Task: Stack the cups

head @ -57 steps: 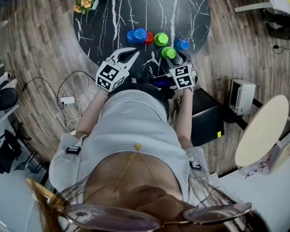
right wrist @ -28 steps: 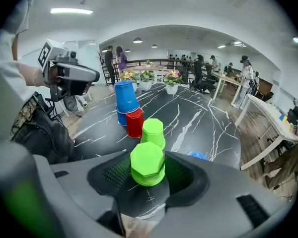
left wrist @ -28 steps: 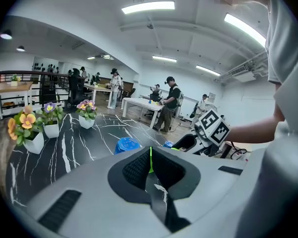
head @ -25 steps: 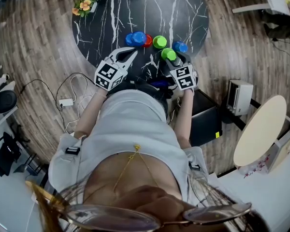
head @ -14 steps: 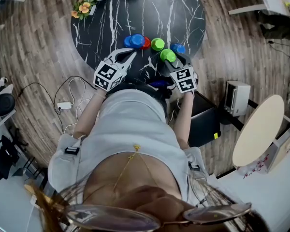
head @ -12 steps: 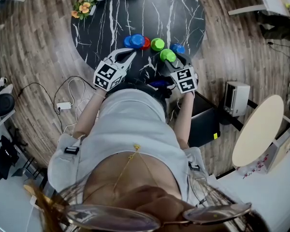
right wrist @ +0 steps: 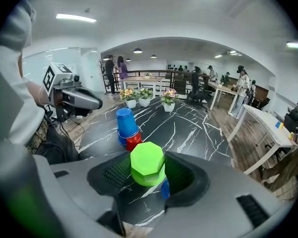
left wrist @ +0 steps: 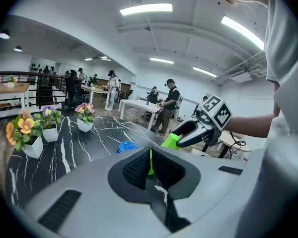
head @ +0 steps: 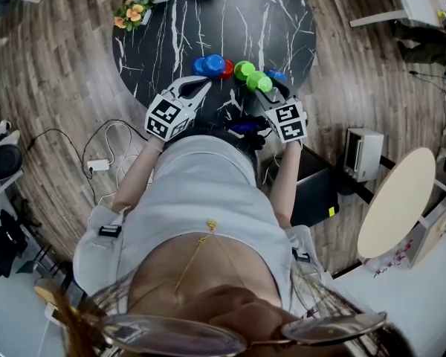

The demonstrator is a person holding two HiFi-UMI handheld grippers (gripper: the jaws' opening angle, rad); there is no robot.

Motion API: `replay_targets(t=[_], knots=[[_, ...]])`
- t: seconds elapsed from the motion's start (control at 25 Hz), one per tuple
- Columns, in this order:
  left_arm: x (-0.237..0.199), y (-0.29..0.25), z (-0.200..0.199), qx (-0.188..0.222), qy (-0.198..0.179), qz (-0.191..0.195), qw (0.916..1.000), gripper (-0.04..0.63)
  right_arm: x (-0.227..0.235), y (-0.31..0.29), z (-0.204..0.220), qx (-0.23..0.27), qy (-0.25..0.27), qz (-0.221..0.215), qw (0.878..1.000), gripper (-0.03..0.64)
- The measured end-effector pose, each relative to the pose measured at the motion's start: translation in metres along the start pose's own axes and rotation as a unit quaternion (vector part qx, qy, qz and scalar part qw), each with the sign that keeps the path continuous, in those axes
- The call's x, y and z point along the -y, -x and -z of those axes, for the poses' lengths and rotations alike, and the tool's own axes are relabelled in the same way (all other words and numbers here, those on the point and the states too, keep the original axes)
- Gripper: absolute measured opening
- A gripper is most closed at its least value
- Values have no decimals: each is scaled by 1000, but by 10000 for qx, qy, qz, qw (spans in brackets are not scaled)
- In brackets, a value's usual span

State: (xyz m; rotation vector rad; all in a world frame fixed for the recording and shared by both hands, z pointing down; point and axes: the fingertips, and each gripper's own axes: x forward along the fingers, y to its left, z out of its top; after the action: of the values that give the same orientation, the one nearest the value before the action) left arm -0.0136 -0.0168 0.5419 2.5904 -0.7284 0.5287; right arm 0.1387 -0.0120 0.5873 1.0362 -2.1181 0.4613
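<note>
On the black marble table [head: 171, 21] stand a blue cup stack [head: 209, 65], a red cup [head: 227, 68], a green cup [head: 243, 70] and a single blue cup [head: 278, 75], all upside down. My right gripper [head: 264, 88] is shut on a second upside-down green cup [right wrist: 147, 163], held above the table close to the standing green one. Under it a blue cup [right wrist: 164, 188] shows partly. The blue stack [right wrist: 125, 123] and red cup [right wrist: 134, 140] lie ahead to the left. My left gripper [head: 204, 83] hovers shut and empty near the blue stack [left wrist: 126, 147].
Small flower pots [head: 130, 7] stand along the table's far rim, also visible as flower pots [right wrist: 139, 94] in the right gripper view. The table's near edge [head: 208, 121] is right against the person's body. Wooden floor with cables [head: 104, 151] lies to the left.
My right gripper has risen with the green cup, which now sits closer to the standing green cup in the head view. The left gripper has stayed put.
</note>
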Motion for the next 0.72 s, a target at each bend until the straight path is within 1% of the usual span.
replay_targets(t=[0.72], knots=[[-2, 13, 6, -31, 43, 30, 10000, 34, -10, -18, -33, 83, 200, -162, 9996, 224]])
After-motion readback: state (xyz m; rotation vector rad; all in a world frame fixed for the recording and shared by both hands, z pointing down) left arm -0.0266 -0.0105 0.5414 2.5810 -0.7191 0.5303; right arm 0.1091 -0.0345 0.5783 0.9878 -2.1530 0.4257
